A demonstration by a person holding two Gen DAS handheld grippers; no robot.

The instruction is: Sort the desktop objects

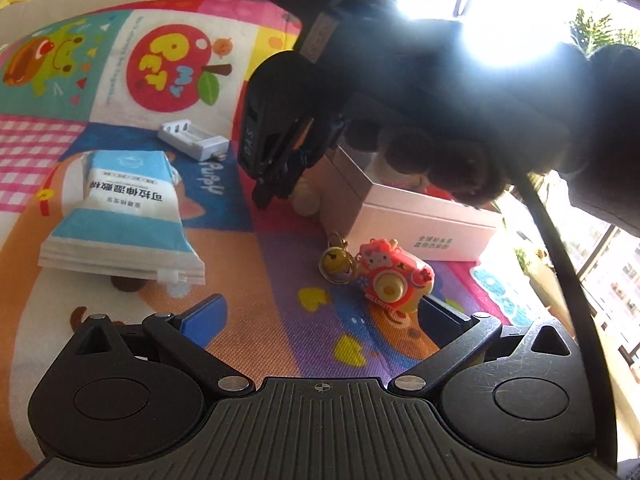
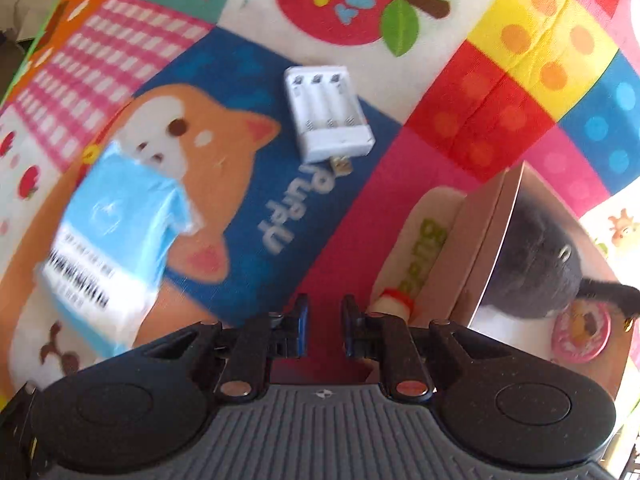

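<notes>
My left gripper (image 1: 328,316) is open wide just above the colourful mat. A pink toy camera (image 1: 392,280) with a gold bell (image 1: 334,264) lies just ahead of it, towards its right finger. My right gripper (image 2: 324,320) points steeply down at the mat with its jaws nearly together, only red mat showing in the narrow gap. A small cream toy (image 2: 394,304) lies just right of its right finger, against the pink box (image 2: 480,240). The left wrist view shows this right gripper (image 1: 266,198) from outside, its tips beside the cream toy (image 1: 308,200).
A white battery charger (image 2: 328,114) and a blue-and-white packet (image 2: 116,248) lie on the mat to the left. The pink box (image 1: 420,224) holds a dark plush thing (image 2: 536,256) and a pink round item (image 2: 580,332). A gloved hand (image 1: 460,160) reaches over the box.
</notes>
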